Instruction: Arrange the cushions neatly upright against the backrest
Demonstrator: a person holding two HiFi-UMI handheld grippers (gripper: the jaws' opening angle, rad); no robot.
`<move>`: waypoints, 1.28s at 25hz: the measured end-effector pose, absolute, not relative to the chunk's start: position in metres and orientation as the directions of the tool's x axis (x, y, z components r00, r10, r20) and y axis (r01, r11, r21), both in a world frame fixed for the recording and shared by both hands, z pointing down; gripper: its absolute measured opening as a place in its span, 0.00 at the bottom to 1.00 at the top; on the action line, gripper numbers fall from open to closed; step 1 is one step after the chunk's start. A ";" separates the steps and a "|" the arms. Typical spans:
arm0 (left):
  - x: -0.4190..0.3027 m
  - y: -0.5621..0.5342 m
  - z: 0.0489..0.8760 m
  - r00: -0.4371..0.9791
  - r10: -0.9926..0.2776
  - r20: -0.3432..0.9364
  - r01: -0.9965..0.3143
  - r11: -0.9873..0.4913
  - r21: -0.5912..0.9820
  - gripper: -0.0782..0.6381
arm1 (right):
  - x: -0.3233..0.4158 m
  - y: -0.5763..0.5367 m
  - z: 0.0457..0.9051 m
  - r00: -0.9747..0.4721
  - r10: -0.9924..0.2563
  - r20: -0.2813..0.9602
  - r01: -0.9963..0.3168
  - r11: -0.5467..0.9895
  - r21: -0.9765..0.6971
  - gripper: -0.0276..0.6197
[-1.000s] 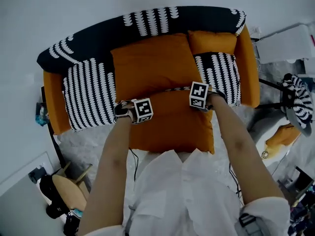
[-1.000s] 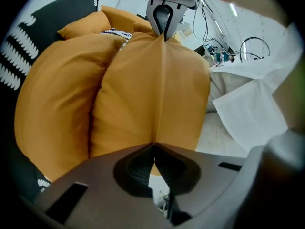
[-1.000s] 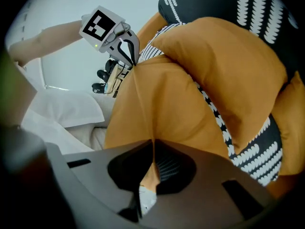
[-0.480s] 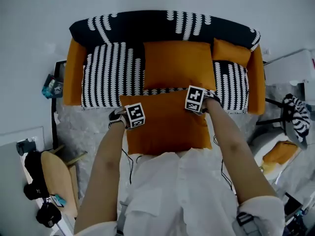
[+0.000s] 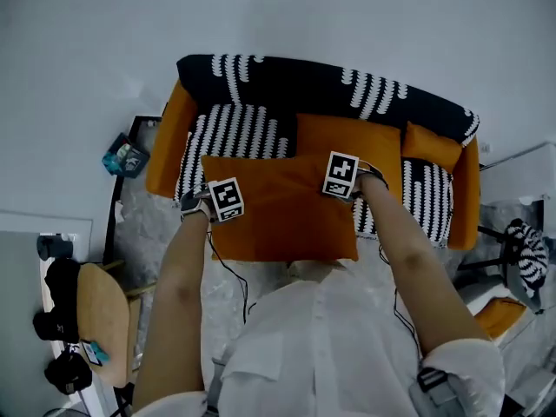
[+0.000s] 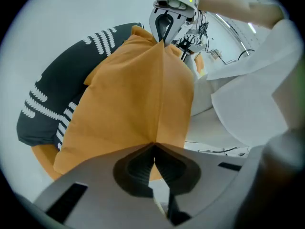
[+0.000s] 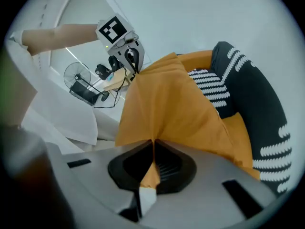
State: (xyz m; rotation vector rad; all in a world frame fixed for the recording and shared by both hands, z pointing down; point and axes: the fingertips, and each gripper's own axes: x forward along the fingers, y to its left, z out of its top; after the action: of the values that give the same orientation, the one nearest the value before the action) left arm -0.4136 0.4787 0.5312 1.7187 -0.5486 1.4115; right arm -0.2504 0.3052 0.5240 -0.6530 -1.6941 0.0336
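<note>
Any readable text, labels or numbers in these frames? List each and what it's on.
No readable words or numbers.
Cube on the left tool, cube on the right tool: square coded markers, no letters.
Teal packet beside the sofa: print too small to read.
Orange cushion and sofa: no text.

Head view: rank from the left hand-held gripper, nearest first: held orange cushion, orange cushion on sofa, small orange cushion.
1. Held orange cushion: clamped in the left hand-held gripper, in front.
2. Orange cushion on sofa: middle, behind.
3. Small orange cushion: sofa's right end.
</note>
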 end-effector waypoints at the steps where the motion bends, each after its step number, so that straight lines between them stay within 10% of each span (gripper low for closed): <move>1: -0.428 0.470 0.531 0.258 0.156 0.954 -0.759 -0.578 0.300 0.13 | -0.262 0.299 0.524 -0.088 0.446 0.891 0.400 0.835 -0.378 0.06; 32: -0.853 0.199 0.612 -0.049 -0.195 0.980 -0.790 -0.593 -0.158 0.13 | -0.655 0.082 0.609 -0.373 0.094 0.923 0.225 0.974 -0.008 0.06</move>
State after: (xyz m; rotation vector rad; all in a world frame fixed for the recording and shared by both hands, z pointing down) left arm -0.8533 0.1987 0.6116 1.7660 -1.0429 1.6843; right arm -0.6552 0.0817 0.6090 -0.2284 -1.9546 -0.1410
